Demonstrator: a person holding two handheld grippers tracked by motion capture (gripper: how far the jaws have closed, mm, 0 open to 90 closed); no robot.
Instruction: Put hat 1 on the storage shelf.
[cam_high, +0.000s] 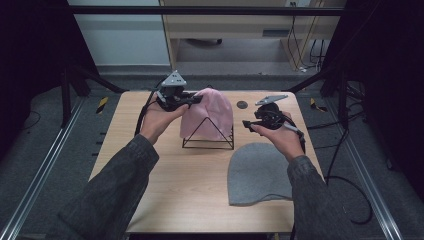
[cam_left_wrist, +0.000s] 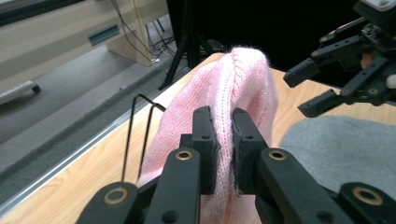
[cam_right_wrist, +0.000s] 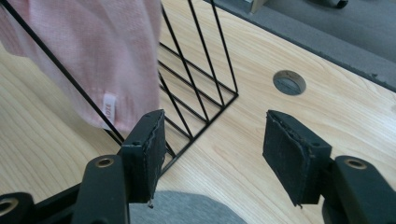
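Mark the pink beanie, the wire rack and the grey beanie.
pink beanie (cam_high: 212, 107): high view, upper front of the knit draped on the rack.
wire rack (cam_right_wrist: 205, 122): right gripper view, a base bar near its corner.
grey beanie (cam_high: 257, 172): high view, middle of the flat knit.

Looks like a lab or test room to us. We've got a small wooden table (cam_high: 165, 200) on grey carpet, boxed in by a black metal frame (cam_high: 200, 10) and dark curtains, aluminium rails (cam_high: 42, 170) along both long edges, hazard tape (cam_high: 102, 104) on the floor, and loose cables (cam_high: 300, 45) under a desk behind.
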